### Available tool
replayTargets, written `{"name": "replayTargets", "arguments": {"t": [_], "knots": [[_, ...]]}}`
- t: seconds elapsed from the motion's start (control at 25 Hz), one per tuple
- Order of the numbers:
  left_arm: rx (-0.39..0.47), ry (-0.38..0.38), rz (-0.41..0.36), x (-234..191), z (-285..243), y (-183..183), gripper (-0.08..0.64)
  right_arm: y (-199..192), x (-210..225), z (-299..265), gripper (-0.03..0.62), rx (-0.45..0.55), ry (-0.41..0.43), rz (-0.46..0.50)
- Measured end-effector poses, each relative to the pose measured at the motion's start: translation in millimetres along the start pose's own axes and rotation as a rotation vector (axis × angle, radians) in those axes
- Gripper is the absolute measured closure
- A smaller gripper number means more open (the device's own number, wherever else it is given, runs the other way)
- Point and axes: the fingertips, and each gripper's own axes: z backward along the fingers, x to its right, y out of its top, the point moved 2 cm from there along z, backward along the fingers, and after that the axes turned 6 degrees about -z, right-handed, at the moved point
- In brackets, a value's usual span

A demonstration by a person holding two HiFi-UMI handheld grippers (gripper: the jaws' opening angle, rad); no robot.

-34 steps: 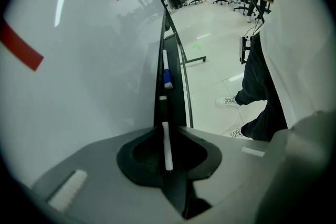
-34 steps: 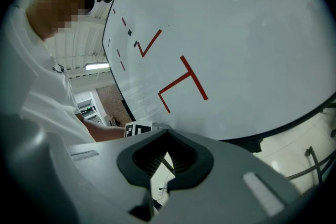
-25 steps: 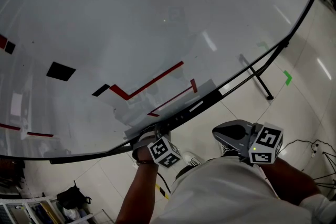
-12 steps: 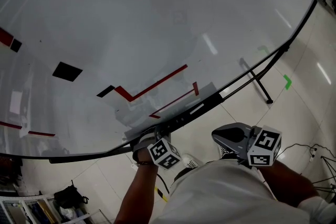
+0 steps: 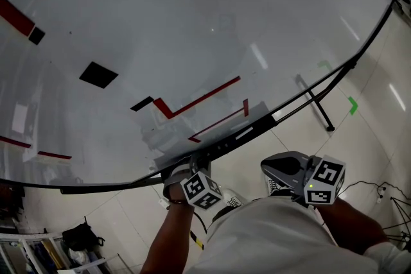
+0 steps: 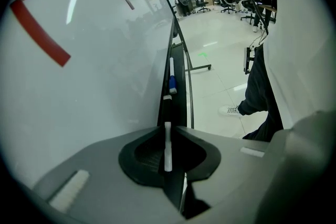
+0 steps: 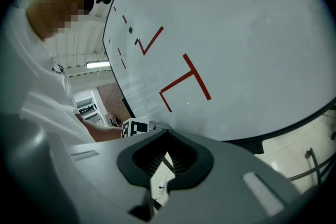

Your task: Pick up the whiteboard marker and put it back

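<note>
We see the left gripper (image 6: 167, 132) low at the 6 o'clock edge of the head view, up against the long black tray (image 5: 221, 145) that runs under the big glossy whiteboard (image 5: 192, 16). Its jaws are pressed together on a slim white whiteboard marker (image 6: 167, 152), which lies lengthwise between them and points along the tray. Further along that tray, towards 12 o'clock in the left gripper view, lies a second white marker with a blue band (image 6: 171, 76). The right gripper (image 7: 165, 161) hangs at 5 o'clock in the head view, well apart from the tray. Its jaws stand slightly apart with only floor showing between them.
</note>
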Motion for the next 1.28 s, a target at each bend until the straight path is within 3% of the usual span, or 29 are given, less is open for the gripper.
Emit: {"name": "replayTargets", "arguments": {"t": [0.12,0.36,0.56,0.8,1.08,1.28], "knots": [[0.025,0.010,0.026,-4,6,2,0.505,0,-2,-1,0.591,-0.002,0.004,0.004],[0.150,-0.001,0.200,-11,26,10,0.506,0,-4,0,0.591,-0.001,0.008,0.001],[0.201,-0.002,0.253,-12,35,10,0.505,-1,-7,-3,0.591,-0.003,0.012,-0.003],[0.349,-0.031,0.409,-16,51,17,0.505,1,-8,-6,0.591,-0.005,0.016,-0.002],[0.389,-0.043,0.453,-15,55,16,0.505,1,-9,-10,0.591,-0.013,0.019,-0.001],[0.505,-0.062,0.569,-22,71,22,0.505,0,-9,-13,0.591,-0.016,0.026,-0.009]]}}
